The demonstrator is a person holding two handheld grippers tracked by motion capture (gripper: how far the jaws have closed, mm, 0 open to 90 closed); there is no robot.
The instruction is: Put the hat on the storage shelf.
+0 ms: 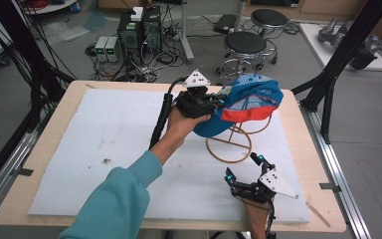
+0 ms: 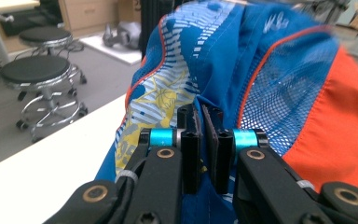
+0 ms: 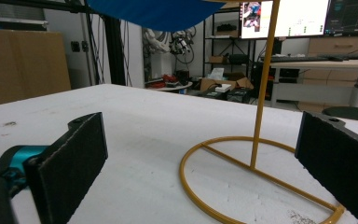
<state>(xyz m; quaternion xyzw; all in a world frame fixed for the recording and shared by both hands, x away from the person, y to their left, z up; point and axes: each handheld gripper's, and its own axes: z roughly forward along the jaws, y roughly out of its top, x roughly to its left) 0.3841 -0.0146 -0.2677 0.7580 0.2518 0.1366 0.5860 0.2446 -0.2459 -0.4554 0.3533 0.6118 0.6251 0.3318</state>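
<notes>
A blue cap point(image 1: 248, 102) with orange mesh and a patterned panel sits on top of a gold wire stand point(image 1: 234, 144) right of the table's middle. My left gripper point(image 1: 219, 102) reaches in from the cap's left side. In the left gripper view its jaws point(image 2: 200, 121) are shut on a fold of the cap's blue fabric point(image 2: 270, 70). My right gripper point(image 1: 242, 167) rests low on the mat in front of the stand, with its jaws open. In the right gripper view the pads point(image 3: 74, 154) stand wide apart, with the stand's ring and post point(image 3: 261, 93) beyond them and the cap's blue underside point(image 3: 154, 11) above.
A white foam mat point(image 1: 104, 144) covers the wooden table point(image 1: 40, 149). Behind the table stand two round stools point(image 1: 246, 45), computer towers point(image 1: 139, 30) and loose cables. Black frame posts point(image 1: 328, 89) rise at the right edge.
</notes>
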